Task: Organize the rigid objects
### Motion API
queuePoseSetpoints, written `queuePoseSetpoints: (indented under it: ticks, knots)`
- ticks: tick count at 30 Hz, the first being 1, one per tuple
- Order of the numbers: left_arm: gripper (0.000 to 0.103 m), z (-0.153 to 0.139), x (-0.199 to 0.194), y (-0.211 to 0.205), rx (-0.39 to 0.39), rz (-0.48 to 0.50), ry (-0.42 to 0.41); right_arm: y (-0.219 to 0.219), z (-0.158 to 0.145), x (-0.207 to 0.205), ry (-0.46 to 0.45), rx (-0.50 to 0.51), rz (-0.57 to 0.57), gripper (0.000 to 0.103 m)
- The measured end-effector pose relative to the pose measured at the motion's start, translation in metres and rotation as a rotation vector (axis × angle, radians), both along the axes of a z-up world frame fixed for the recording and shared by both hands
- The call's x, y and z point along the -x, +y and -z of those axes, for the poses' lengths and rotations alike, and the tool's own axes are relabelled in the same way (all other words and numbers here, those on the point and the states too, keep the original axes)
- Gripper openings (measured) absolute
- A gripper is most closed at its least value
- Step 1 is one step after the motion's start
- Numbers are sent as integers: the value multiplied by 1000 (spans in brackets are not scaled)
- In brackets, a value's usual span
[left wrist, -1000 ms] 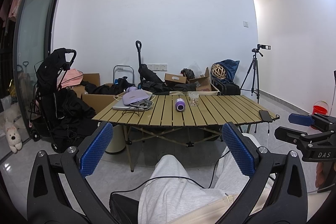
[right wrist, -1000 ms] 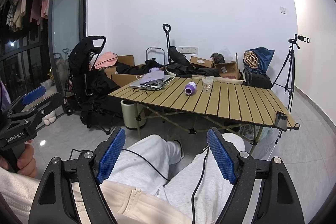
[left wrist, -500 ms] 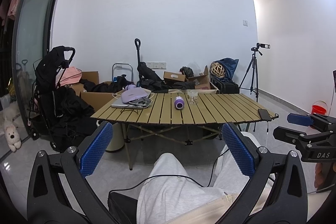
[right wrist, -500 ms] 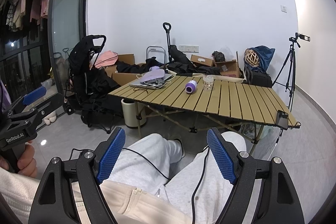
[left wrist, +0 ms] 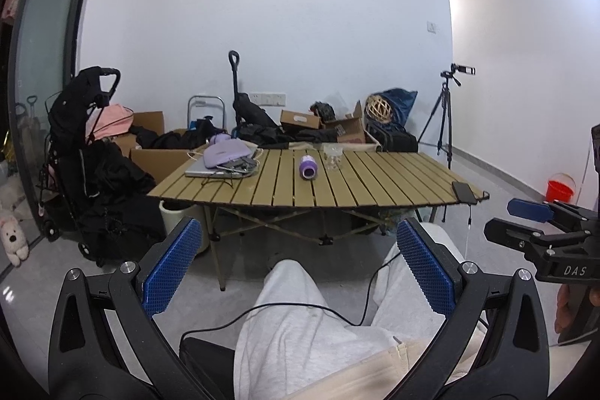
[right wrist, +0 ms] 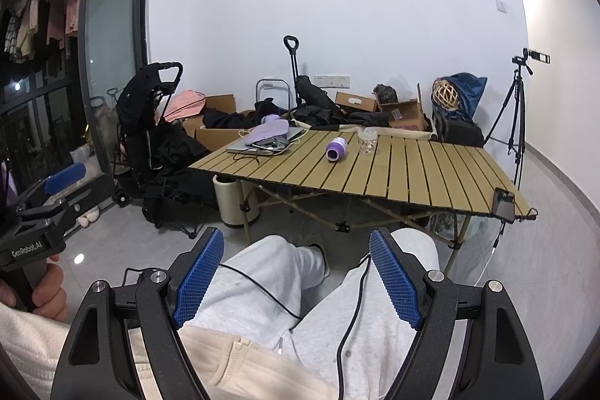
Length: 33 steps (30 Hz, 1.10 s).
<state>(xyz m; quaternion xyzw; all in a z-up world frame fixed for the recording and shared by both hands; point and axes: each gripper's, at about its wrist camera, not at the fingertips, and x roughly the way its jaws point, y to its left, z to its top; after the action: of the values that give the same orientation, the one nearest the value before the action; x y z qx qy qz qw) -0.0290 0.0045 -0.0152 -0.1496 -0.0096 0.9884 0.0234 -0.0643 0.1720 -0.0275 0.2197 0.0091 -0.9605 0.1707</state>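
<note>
- Left claw (left wrist: 298,265) and right claw (right wrist: 296,274): both wide apart, holding nothing, over grey-trousered knees.
- Far ahead on the slatted wooden worktop (left wrist: 375,182): a purple bottle (left wrist: 308,167) lying beside a clear glass cup (left wrist: 332,158).
- A silver laptop (left wrist: 210,170) sits left.

On the slatted table (left wrist: 375,182) a bottle (left wrist: 308,167) lies on its side near the middle, a glass jar (left wrist: 332,156) just to its right. A laptop (left wrist: 210,170) sits at the far left corner (a pouch (left wrist: 227,152) on top); a phone (left wrist: 464,192) lies at the right edge. A stroller (left wrist: 82,152) stands left of the table, a tripod (left wrist: 444,115) behind right
</note>
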Motion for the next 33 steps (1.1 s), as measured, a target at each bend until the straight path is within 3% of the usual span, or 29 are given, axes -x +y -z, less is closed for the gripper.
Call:
queuePoseSetpoints:
  ticks: [11,17,22,26,33]
  knots:
    - [103,-6,56,-5,-47,100,-122,19,5,36,-61,45,15,85]
    - [103,-10,121,-23,-33,153,-185,17,1,79,-143,-38,-35,85]
    - [103,-6,192,-35,-17,178,-235,6,1,143,-130,-122,-68,85]
    - [103,-1,256,-40,18,143,-232,0,19,216,-243,-151,-82,85]
    - [103,14,360,-56,-44,119,-275,-9,29,329,-361,-123,-96,85]
